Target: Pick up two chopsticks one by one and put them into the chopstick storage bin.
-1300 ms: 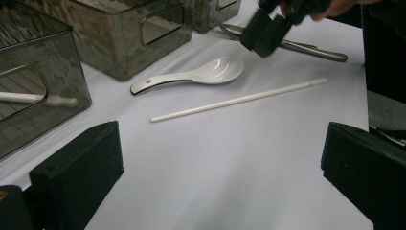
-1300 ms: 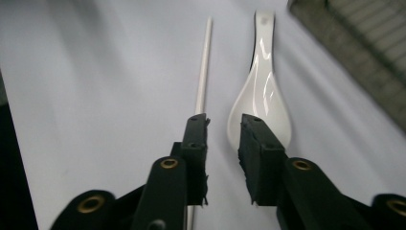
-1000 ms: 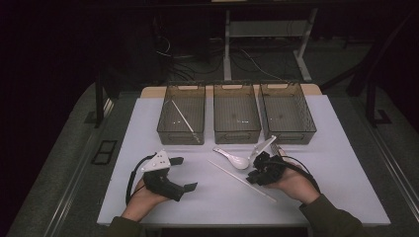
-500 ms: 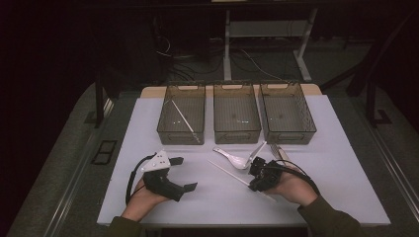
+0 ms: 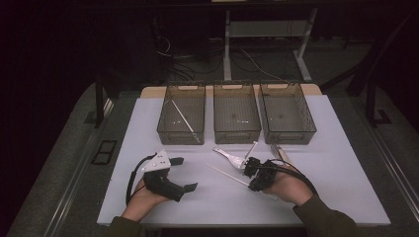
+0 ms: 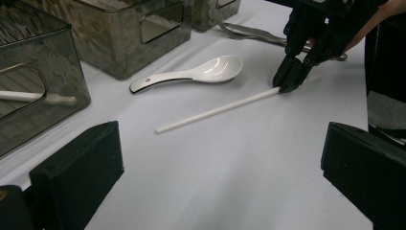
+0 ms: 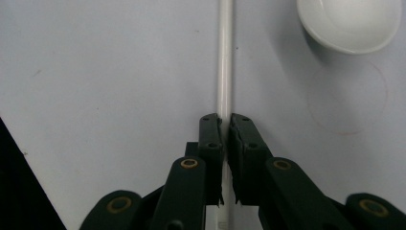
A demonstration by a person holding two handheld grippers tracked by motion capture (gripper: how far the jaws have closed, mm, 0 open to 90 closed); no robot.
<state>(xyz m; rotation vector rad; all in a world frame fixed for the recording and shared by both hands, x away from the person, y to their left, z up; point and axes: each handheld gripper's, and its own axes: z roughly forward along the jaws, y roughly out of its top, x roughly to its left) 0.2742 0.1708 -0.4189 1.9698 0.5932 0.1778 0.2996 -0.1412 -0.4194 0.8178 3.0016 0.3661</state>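
A thin white stick [image 5: 225, 174] [image 6: 215, 110] lies flat on the white table [image 5: 336, 173], in front of a white ceramic spoon [image 5: 228, 156] [image 6: 201, 74]. My right gripper [image 5: 252, 181] [image 6: 287, 86] points down at the stick's right part. Its jaws have just been closing, and in the right gripper view the pads [image 7: 210, 136] press on the stick [image 7: 225, 57] from both sides, with the spoon's bowl [image 7: 349, 21] at the upper right. My left gripper [image 5: 184, 174] [image 6: 220, 167] rests on the table to the left, open and holding nothing.
Three clear bins [image 5: 181, 131] [image 5: 236, 132] [image 5: 287, 131] stand in a row behind the utensils. The left bin holds another white stick [image 5: 184, 118]. A metal utensil [image 5: 279, 152] [image 6: 249, 31] lies in front of the right bin, beside my right hand.
My right gripper has shifted left and down from beside the spoon onto the stick, and its jaws have closed on it. The left gripper has stayed put.
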